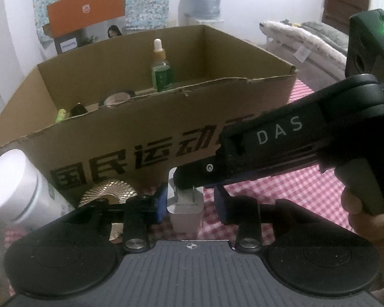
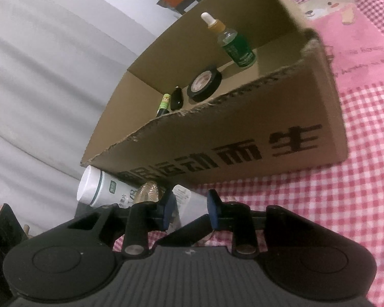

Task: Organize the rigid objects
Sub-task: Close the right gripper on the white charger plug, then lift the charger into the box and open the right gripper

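Before box (image 1: 166,133) front wall: tight room, bottle (image 1: 23,186) and gold disc (image 1: 110,192) crowding left. Left gripper (image 1: 189,202) jaws clamped on white plug (image 1: 184,212); right gripper (image 2: 189,208) jaws clamped on same plug. Box holds dropper (image 2: 233,43), tape (image 2: 204,83).

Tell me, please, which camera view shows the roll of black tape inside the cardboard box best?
The right wrist view: it looks down into the cardboard box, so the whole roll of black tape and its pale label face show. In the left wrist view the box's front wall hides all but the roll's top edge.
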Tool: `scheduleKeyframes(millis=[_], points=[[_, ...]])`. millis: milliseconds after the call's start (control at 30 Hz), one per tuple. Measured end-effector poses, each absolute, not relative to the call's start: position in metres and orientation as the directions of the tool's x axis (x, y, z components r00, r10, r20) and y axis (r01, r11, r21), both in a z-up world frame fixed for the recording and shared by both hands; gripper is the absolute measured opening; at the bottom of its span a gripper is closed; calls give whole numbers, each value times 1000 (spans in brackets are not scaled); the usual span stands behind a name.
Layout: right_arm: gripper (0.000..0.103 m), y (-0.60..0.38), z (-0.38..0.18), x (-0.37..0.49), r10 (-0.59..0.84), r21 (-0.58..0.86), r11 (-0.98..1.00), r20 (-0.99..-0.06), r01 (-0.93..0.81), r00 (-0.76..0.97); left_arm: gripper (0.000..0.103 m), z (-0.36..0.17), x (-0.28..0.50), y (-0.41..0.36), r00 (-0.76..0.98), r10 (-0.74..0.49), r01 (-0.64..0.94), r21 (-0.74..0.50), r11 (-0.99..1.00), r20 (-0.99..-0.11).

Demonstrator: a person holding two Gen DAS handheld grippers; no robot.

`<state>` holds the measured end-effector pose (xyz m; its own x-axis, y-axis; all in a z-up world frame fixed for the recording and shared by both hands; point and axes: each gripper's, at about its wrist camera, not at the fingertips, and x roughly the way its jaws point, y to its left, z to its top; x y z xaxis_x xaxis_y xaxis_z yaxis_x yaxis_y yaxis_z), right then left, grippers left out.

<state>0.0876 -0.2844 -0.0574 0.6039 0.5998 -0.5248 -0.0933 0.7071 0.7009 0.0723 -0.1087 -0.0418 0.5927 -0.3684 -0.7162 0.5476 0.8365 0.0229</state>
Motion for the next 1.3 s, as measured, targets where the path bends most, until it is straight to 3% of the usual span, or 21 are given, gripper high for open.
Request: scheduleKeyframes(millis=[467,933,1067,1300], points=[[31,-315,-58,52,549,695,718,-553,-16,626,31,-41,55,-124,510,-478,620,-79,780,-715],[36,-315,-61,50,570,735,678,-548,27,613,33,-54,51,-134,526,-433,636,0,772,-732],[36,-321,-63,45,584,750,661,-538,29,608,27,-55,49,-138,524,-435,648,12,761,-732],[36,-325,-65,38,588,759,651,-524,25,616,26,-53,43,-138,532,-435,644,14,765,-727]])
